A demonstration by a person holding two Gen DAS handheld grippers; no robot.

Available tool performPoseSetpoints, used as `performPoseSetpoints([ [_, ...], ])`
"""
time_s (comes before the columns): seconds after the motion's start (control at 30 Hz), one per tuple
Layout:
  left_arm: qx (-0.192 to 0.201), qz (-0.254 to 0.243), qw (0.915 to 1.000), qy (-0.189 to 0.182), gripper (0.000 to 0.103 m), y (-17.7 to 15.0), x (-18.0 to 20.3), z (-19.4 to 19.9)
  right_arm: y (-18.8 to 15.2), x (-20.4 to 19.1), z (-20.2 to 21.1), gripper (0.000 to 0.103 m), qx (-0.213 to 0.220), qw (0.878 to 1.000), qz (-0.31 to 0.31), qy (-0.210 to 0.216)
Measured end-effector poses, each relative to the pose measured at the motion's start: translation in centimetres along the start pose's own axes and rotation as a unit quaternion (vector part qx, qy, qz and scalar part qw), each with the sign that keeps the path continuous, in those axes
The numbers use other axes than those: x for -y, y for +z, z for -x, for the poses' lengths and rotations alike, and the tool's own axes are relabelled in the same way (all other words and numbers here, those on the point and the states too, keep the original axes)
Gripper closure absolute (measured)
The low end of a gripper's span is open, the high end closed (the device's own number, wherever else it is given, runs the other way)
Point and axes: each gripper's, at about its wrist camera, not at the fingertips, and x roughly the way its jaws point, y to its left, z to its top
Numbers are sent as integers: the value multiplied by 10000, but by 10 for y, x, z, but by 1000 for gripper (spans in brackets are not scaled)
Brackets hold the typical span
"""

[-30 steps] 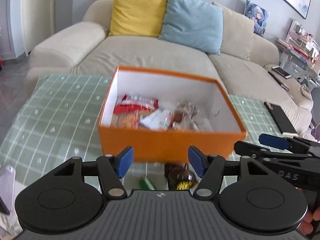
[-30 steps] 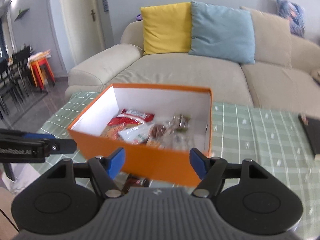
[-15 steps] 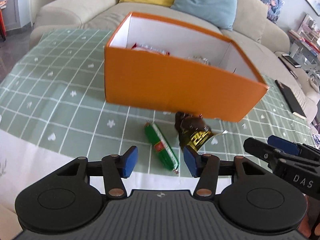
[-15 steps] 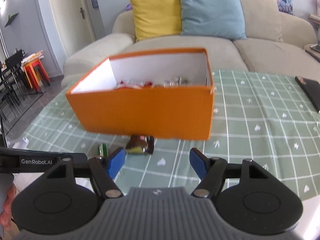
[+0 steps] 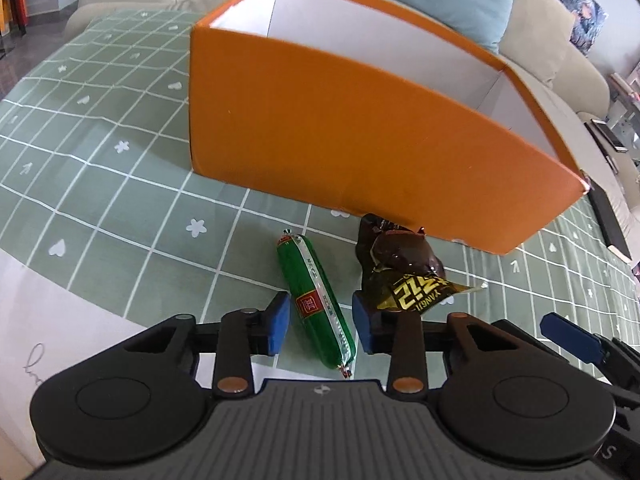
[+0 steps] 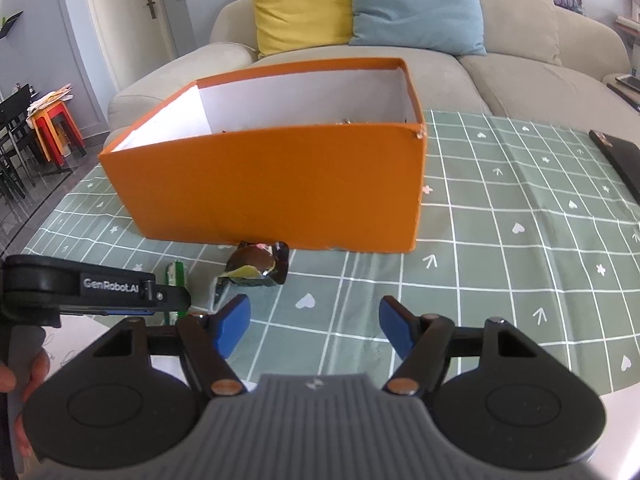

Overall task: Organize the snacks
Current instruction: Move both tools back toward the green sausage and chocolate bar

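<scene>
Left gripper: jaws closing around green sausage, pads not yet touching
Right gripper: open, empty
Orange box: 12 o'clock of sausage

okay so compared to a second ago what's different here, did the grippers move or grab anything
Both grippers came down toward the green checked tablecloth. The left gripper now straddles the green sausage stick; its jaws are closing, but the pads are not yet pressing it. The right gripper kept its jaws open and empty. The orange cardboard box and the dark brown gold-lettered snack packet stayed where they were.
</scene>
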Motion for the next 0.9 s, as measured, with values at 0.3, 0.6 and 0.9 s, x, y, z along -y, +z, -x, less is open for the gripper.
performPoseSetpoints([
  [0.3, -32, -212, 9996, 165, 66, -1, 6, -9, 3, 1, -10, 33, -103, 9999, -99, 35],
  [0.6, -198, -713, 9971, 187, 73, 3, -2, -7, 3, -3, -11, 30, -90, 9999, 46, 36],
  [0.9, -333, -1155, 9915, 488, 70, 4, -20, 0, 8, -10, 0, 30, 160, 9997, 150, 54],
])
